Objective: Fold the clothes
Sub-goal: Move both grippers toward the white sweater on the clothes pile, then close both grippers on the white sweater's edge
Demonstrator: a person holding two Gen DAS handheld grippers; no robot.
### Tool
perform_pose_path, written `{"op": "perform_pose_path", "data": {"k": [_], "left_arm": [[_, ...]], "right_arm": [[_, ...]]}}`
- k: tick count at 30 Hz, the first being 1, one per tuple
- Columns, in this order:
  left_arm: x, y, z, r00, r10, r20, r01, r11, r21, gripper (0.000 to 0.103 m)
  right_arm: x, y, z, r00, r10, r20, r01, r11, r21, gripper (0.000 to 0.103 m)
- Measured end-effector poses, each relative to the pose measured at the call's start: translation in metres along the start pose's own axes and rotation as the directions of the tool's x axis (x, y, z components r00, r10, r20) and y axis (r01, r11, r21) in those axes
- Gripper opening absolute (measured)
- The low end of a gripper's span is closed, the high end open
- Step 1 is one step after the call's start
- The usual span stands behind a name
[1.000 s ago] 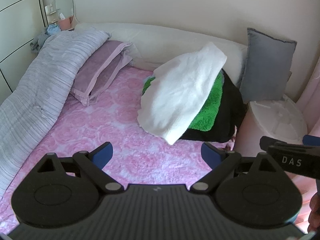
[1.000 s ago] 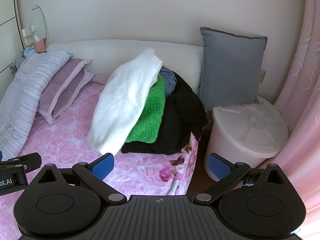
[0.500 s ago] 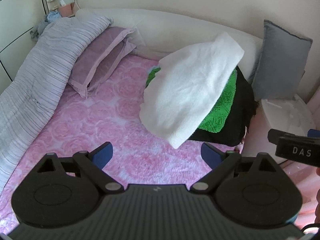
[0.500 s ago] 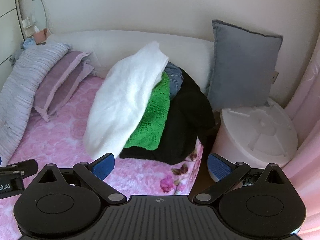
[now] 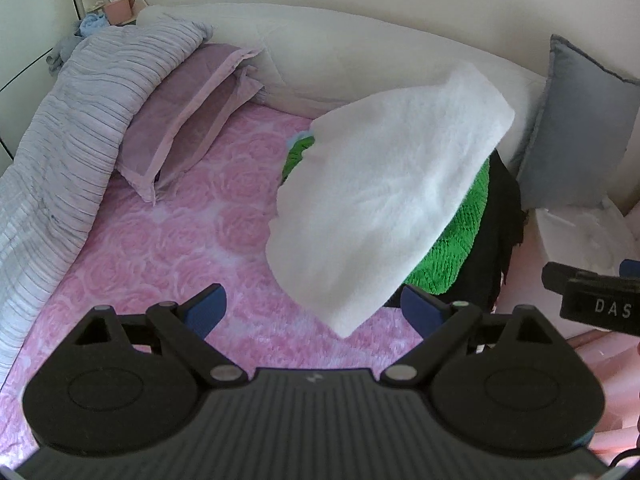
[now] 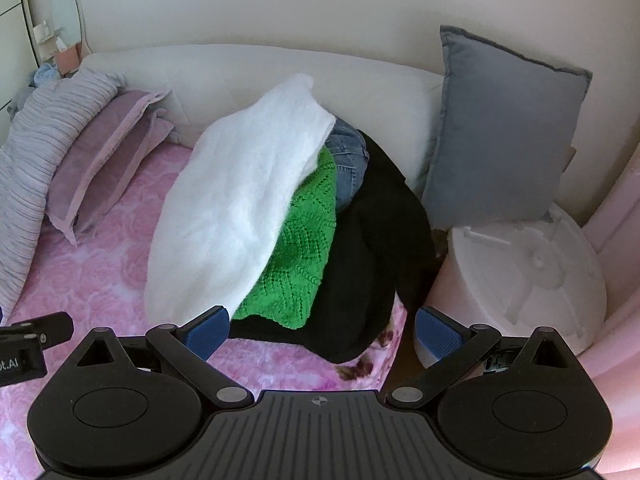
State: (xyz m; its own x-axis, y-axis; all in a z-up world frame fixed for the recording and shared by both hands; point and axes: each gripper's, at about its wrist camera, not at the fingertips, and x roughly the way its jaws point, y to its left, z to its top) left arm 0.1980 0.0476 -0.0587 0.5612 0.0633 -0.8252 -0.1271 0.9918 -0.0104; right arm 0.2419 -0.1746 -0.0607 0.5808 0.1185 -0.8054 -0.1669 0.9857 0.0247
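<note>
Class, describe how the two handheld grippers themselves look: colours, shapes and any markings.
Both the left gripper and right gripper are matte black, with a ribbed central body, two round discs, angled linkage arms with silver pivots, and blue ridged fingertip pads. White lettering "DAS" shows on the right gripper's side in the left wrist view.

The left gripper (image 5: 314, 306) has its jaws spread wide and holds nothing. The right gripper (image 6: 322, 330) is the same, wide apart and empty. In the left wrist view its body appears at 3 o'clock.
</note>
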Motion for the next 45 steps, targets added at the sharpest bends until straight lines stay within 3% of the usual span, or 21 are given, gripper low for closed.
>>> {"op": "perform_pose_path", "data": {"k": [10, 20, 32, 35, 40, 45], "left_arm": [[0.041, 0.002, 0.017, 0.996, -0.033, -0.081, 0.029, 0.999, -0.041, 0.086], [0.093, 0.002, 0.032, 0.985, -0.126, -0.118, 0.117, 0.990, -0.079, 0.085], [0.177, 0.036, 0.025, 0.960, -0.220, -0.175, 0.175, 0.954, -0.242, 0.085], [0.199, 0.054, 0.009, 0.947, -0.260, -0.191, 0.179, 0.916, -0.359, 0.085], [0.230, 0.077, -0.021, 0.929, -0.317, -0.191, 0.172, 0.827, -0.535, 0.085], [0.253, 0.085, -0.042, 0.923, -0.348, -0.166, 0.165, 0.746, -0.645, 0.085]], "right_arm": [[0.035, -0.004, 0.018, 0.998, 0.047, -0.051, -0.047, 0.999, -0.008, 0.102], [0.072, -0.018, 0.042, 0.996, 0.075, -0.054, -0.076, 0.997, -0.007, 0.084], [0.119, -0.027, 0.096, 0.990, 0.139, -0.018, -0.139, 0.990, -0.004, 0.083], [0.122, -0.026, 0.109, 0.986, 0.163, 0.020, -0.162, 0.987, -0.018, 0.083], [0.126, -0.021, 0.130, 0.979, 0.186, 0.081, -0.181, 0.981, -0.066, 0.084], [0.142, -0.015, 0.140, 0.975, 0.192, 0.108, -0.182, 0.979, -0.096, 0.084]]}}
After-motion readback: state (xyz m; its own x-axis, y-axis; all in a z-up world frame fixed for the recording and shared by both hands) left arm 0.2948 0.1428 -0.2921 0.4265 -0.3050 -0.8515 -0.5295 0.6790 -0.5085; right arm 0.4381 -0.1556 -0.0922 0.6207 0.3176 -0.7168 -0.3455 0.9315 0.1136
